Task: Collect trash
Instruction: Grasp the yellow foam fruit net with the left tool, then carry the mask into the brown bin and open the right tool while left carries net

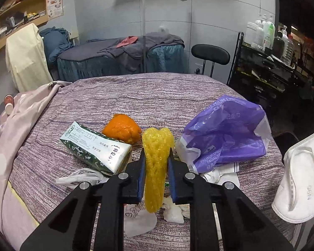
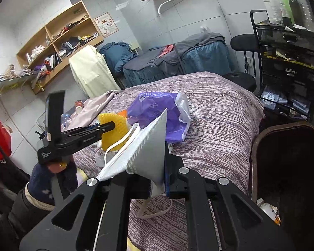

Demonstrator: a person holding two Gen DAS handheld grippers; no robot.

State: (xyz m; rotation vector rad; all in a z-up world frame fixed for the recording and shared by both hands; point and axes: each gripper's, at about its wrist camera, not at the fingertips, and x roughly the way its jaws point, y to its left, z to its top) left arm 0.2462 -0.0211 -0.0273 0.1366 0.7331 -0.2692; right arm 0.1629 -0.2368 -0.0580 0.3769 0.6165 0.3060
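My left gripper point(image 1: 156, 156) is shut on a yellow foam net sleeve point(image 1: 157, 167) and holds it above the bed; it also shows in the right wrist view point(image 2: 113, 131). My right gripper point(image 2: 157, 173) is shut on a white N95 face mask point(image 2: 144, 154), which also shows at the right edge of the left wrist view point(image 1: 299, 182). On the purple bedspread point(image 1: 136, 100) lie an orange peel point(image 1: 122, 130), a green and white carton point(image 1: 96, 149), a purple tissue wrapper point(image 1: 226, 133) and crumpled white tissues point(image 1: 173, 211).
A dark trash bin point(image 2: 288, 167) stands right of the bed with trash inside. A black cart point(image 2: 286, 62) with bottles and a black chair point(image 1: 210, 54) are beyond. A pink blanket point(image 1: 21, 121) lies at the left. A massage bed point(image 1: 119, 56) stands behind.
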